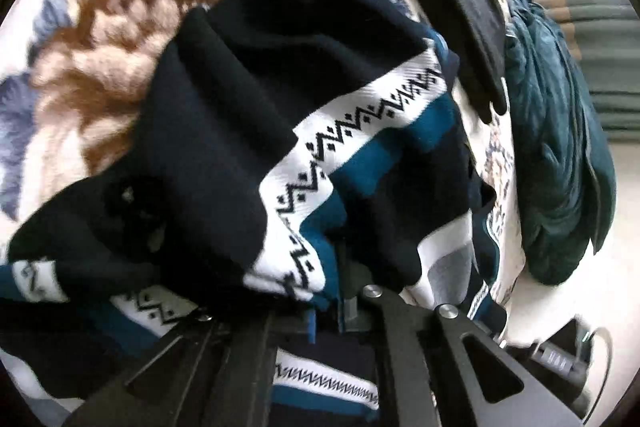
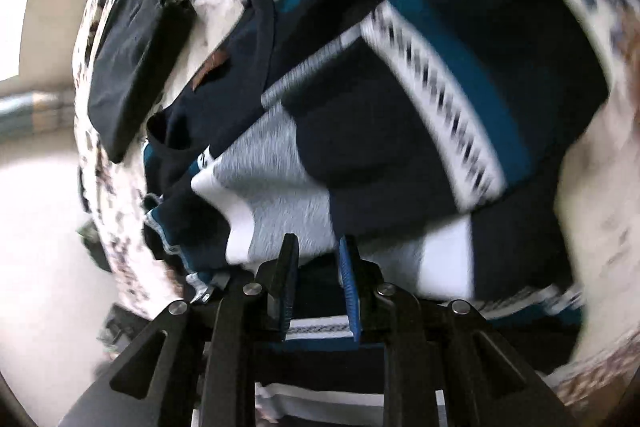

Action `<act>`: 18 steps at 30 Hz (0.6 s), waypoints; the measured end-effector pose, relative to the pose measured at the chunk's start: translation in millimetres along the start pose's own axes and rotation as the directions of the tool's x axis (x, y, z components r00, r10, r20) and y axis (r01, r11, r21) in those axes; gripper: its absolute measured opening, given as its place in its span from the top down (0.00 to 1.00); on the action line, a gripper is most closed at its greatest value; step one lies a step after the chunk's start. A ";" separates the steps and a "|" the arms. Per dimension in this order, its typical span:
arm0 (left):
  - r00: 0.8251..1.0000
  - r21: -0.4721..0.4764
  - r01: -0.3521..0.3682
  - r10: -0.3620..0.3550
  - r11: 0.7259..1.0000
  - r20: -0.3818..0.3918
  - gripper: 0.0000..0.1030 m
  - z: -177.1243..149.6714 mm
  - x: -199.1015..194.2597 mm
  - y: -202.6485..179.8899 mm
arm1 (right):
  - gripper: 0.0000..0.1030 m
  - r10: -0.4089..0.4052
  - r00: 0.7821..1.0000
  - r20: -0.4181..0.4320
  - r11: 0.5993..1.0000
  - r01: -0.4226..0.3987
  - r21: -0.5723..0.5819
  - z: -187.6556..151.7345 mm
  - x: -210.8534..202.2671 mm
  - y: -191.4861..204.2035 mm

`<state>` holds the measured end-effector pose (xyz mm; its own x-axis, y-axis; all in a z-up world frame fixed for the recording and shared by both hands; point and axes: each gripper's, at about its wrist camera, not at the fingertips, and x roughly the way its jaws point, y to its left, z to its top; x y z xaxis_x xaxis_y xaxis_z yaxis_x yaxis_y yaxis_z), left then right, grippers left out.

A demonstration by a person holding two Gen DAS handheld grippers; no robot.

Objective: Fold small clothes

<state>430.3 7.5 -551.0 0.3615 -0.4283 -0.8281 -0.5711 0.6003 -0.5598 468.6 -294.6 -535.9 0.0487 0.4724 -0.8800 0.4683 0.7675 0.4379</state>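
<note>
The sweater (image 1: 248, 99) lay bunched on the floral blanket (image 1: 92, 39), right under both my claws. It was dark navy with teal bands and a white stripe of black zigzags, plus a grey-white block on the side my right camera saw (image 2: 272, 163). In the left view it heaped up in thick folds and spilled over the claw's front.

My left claw (image 1: 344, 291) was buried in that heap; the fingertips were hidden under the cloth, and the jaws were closed tight with sweater folds draped all around them. I took it as pinching the fabric, though the pinch point itself was covered.

My right claw (image 2: 320, 279) pointed down at the near edge of the sweater. Its jaws stood a little apart, blue pads (image 2: 348, 283) showing, with a clear gap between them and nothing pressed in that gap. The cloth sat just beyond the tips.

Farther out, a dark folded garment (image 2: 136, 67) lay flat on the blanket to the left in the right view, apart from the sweater. A crumpled teal cloth (image 1: 560, 155) sat at the blanket's right edge in the left view.
</note>
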 end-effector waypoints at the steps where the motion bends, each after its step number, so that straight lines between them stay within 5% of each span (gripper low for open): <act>1: 1.000 0.010 -0.005 0.005 1.000 0.002 0.96 -2.0 -2.4 -1.1 | 0.78 -0.032 0.999 0.014 0.998 0.033 -0.046 6.7 -9.9 4.0; 6: 1.000 0.024 -0.014 0.014 1.000 -0.003 0.96 -5.9 -6.8 2.8 | 0.55 -0.200 0.976 0.085 0.912 0.217 -0.348 35.4 -17.5 46.2; 9: 1.000 0.043 -0.022 0.022 0.999 -0.004 0.96 -3.3 -4.1 5.7 | 0.55 -0.282 0.956 0.076 0.794 0.278 -0.541 45.8 7.6 77.9; 13: 1.000 0.066 -0.028 0.028 0.997 -0.003 0.96 -5.2 -1.0 2.4 | 0.56 -0.367 0.930 0.010 0.613 0.250 -0.750 33.6 49.8 109.7; 14: 1.000 0.068 -0.029 0.030 0.997 -0.003 0.96 -5.1 -0.1 2.2 | 0.59 -0.391 0.920 0.005 0.573 0.248 -0.782 28.7 58.8 112.7; 15: 0.999 0.071 -0.031 0.032 0.997 -0.003 0.96 -5.3 -0.1 2.7 | 0.85 -0.403 0.914 0.031 0.544 0.267 -0.796 26.1 64.8 114.1; 16: 0.999 0.076 -0.032 0.032 0.997 -0.004 0.96 -5.3 0.6 2.5 | 0.98 -0.409 0.911 0.052 0.533 0.284 -0.797 26.7 68.2 113.8; 18: 0.999 0.090 -0.037 0.038 0.995 -0.009 0.96 -5.9 1.5 2.4 | 0.98 -0.388 0.919 0.068 0.582 0.302 -0.755 38.6 63.9 110.1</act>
<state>425.1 4.4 -553.4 0.3332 -0.4113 -0.8484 -0.5154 0.6740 -0.5292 557.3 -196.7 -551.0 -0.0774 0.1069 -0.9912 -0.3786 0.9166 0.1285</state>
